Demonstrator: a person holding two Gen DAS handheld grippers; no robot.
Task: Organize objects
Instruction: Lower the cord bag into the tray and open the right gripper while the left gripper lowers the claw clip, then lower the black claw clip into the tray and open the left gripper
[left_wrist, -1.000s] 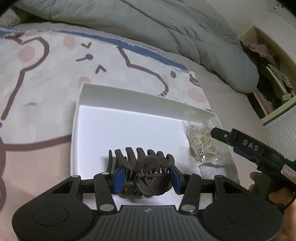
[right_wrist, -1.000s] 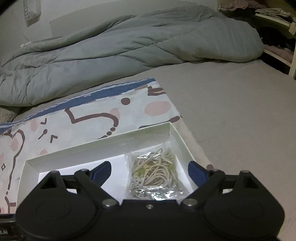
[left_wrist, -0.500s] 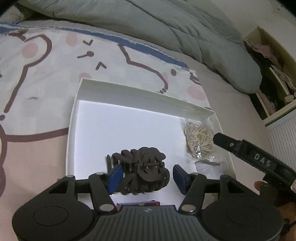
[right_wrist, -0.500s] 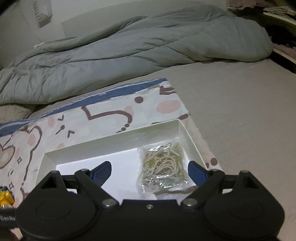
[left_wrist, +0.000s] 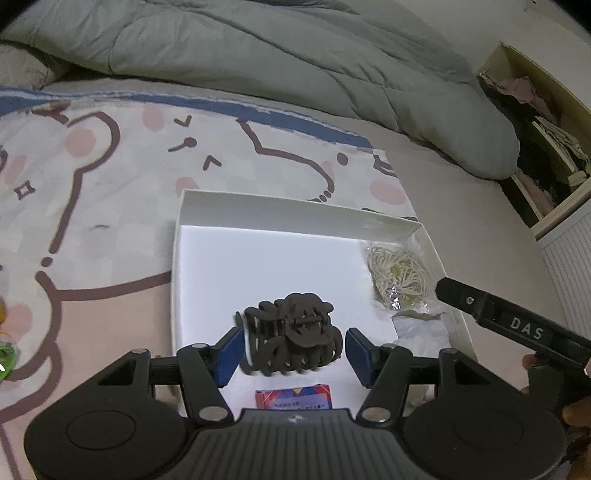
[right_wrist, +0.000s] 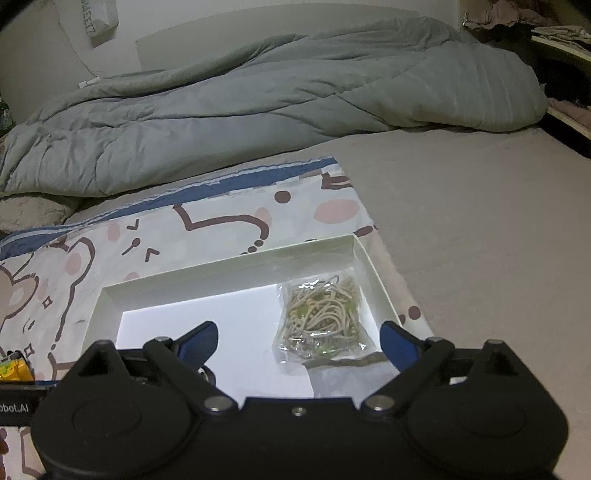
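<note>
Left wrist view shows a bed (left_wrist: 443, 206) with a grey duvet (left_wrist: 295, 62) and a cartoon sheet (left_wrist: 110, 192). On the sheet lies a white box (left_wrist: 258, 210), open on top. Inside it, at the right wall, is a clear bag of strings (left_wrist: 400, 275). Near the front lies a dark hair claw (left_wrist: 291, 332), and a small red-blue packet (left_wrist: 293, 397) is just before it.

The left gripper (left_wrist: 291, 350) stands around the claw with its pads apart from it, so the claw is released and rests on the box floor. The right gripper (right_wrist: 299, 341) is over the bag side; its jaws are opening and nothing is pressed between them.

I think the placing is finished here. To do it well, the left gripper should lift straight up without catching the claw teeth, and the right one should leave without dragging the bag. Small things at the left edge (left_wrist: 5, 354) probably wait for their turn.
</note>
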